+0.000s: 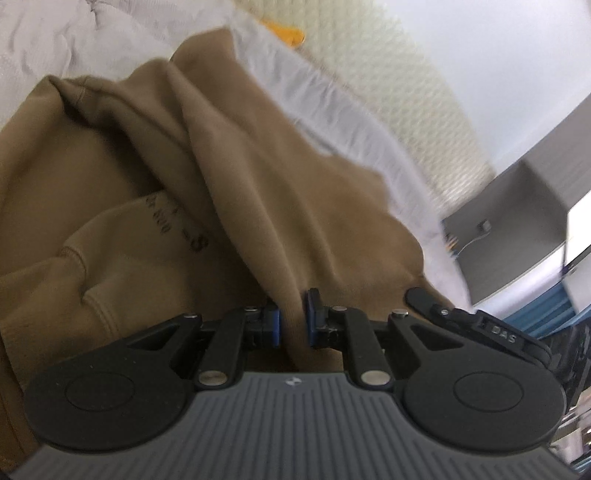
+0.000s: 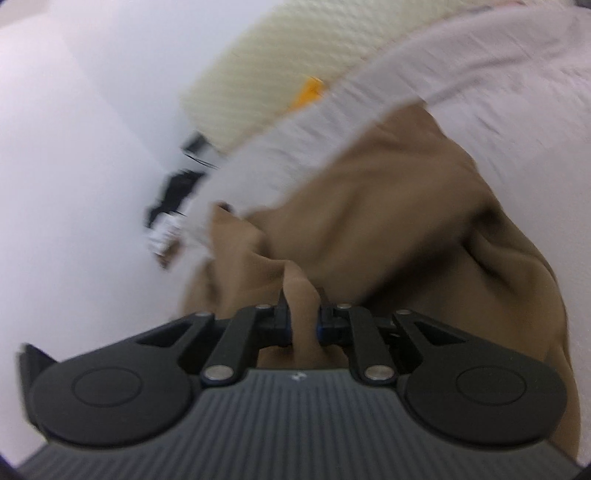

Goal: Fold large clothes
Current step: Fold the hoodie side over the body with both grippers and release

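A tan sweatshirt lies bunched on a white bed cover, with dark print on an inner fold. My left gripper is shut on a ridge of its fabric, which runs up between the blue pads. In the right wrist view the same tan sweatshirt spreads ahead, blurred. My right gripper is shut on a pinched fold of it that stands up between the fingers.
The white bed cover runs under the garment to a cream quilted mattress edge with an orange tag. A grey cabinet stands at right. In the right wrist view a white wall fills the left.
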{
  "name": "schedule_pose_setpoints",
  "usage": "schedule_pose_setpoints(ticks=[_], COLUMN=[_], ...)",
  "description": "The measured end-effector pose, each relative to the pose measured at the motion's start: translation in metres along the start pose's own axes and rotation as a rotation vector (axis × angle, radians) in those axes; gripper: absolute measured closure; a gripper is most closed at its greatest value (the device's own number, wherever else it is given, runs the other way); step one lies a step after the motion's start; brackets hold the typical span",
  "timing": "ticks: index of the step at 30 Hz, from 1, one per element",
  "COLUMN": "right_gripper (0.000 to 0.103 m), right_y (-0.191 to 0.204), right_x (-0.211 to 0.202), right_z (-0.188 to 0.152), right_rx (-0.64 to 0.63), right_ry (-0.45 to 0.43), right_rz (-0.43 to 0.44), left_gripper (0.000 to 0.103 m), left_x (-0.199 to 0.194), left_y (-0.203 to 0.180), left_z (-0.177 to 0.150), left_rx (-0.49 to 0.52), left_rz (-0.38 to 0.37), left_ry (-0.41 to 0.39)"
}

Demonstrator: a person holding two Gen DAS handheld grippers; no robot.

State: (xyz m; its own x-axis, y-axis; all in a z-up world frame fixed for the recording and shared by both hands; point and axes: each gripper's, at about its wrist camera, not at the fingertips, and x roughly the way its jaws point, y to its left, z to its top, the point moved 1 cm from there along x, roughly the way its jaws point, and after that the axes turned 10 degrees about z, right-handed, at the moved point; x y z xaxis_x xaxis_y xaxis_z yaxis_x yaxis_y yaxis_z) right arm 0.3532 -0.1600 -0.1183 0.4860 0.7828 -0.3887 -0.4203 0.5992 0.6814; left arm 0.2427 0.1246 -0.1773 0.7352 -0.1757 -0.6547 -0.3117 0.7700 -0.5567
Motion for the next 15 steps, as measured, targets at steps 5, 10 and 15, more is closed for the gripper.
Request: schedule_pose_setpoints(ticks=[5, 10, 15], right_gripper=[0.087, 0.075, 0.049], right_y=[-0.021, -0.017, -0.009], right_x=[0.017, 0.018, -0.002], right_z=[-0.011, -0.012, -0.009], right_rx=[0.059, 0.038, 0.076], right_ry=[0.019, 0.018, -0.014], right_rz=[-0.05, -0.082, -0.075], left_gripper=[0.087, 0.081, 0.048], left_x=[0.015, 0.015, -0.01], left_y=[-0.001, -0.004, -0.011], left_z=[0.0, 0.003, 0.002], left_rx=[0.018, 0.012, 0.079], left_rz=[0.045, 0.045, 0.066], left_ry=[0.022, 0.012, -0.025])
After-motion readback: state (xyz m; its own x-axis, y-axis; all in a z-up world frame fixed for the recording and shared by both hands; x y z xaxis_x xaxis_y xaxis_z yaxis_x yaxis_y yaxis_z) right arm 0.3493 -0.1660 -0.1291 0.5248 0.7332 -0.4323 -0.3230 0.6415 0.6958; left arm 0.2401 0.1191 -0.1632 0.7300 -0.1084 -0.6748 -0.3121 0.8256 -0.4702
